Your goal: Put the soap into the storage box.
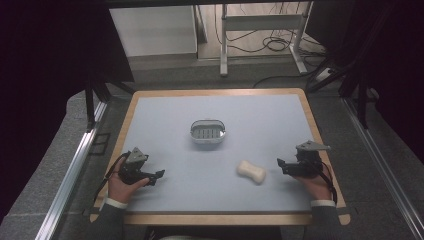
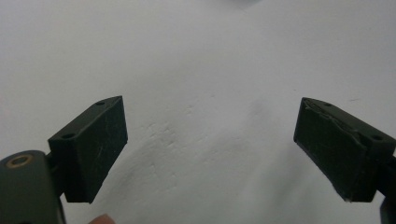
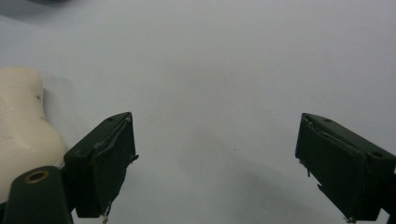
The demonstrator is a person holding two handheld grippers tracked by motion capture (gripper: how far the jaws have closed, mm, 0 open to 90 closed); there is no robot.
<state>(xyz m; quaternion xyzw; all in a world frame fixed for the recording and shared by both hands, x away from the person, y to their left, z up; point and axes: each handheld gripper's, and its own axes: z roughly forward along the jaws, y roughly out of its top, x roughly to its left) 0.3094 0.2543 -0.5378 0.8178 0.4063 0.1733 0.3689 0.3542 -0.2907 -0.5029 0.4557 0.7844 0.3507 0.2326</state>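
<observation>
- Soap bar (image 1: 251,171): cream-white, waisted in the middle, lying flat on the pale blue-grey table surface (image 1: 215,150) in the near right area. In the high view it sits between the two grippers, much closer to the right one, and nothing touches it.
- Soap dish (image 1: 208,131): oval, light grey, with a slotted insert visible inside. It stands near the middle of the table, beyond the soap bar and well apart from it.
- Right gripper (image 1: 281,164): held in the person's right hand (image 1: 316,184) at the near right edge of the table, jaws pointing left toward the soap bar, apart from it. In the right gripper view (image 3: 215,163) the two black jaws stand wide apart with bare table between them; released, holding nothing.
- Left gripper (image 1: 158,175): held in the person's left hand (image 1: 120,186) at the near left of the table, jaws pointing right. In the left gripper view (image 2: 210,149) the jaws are likewise spread wide over bare table; released, holding nothing.
- View differences: the right gripper view shows the soap bar (image 3: 23,135) close up at its left edge, just beside the left-hand jaw, with a faint embossed line on its surface that is too soft to read. The left gripper view shows slight dimples in the table covering and a fingertip (image 2: 100,219) at the bottom edge. The high view alone shows the wooden table border (image 1: 220,92), grey sleeves with white cuffs, and cables on the floor beyond the table.
- Markings: no legible writing on any item.
</observation>
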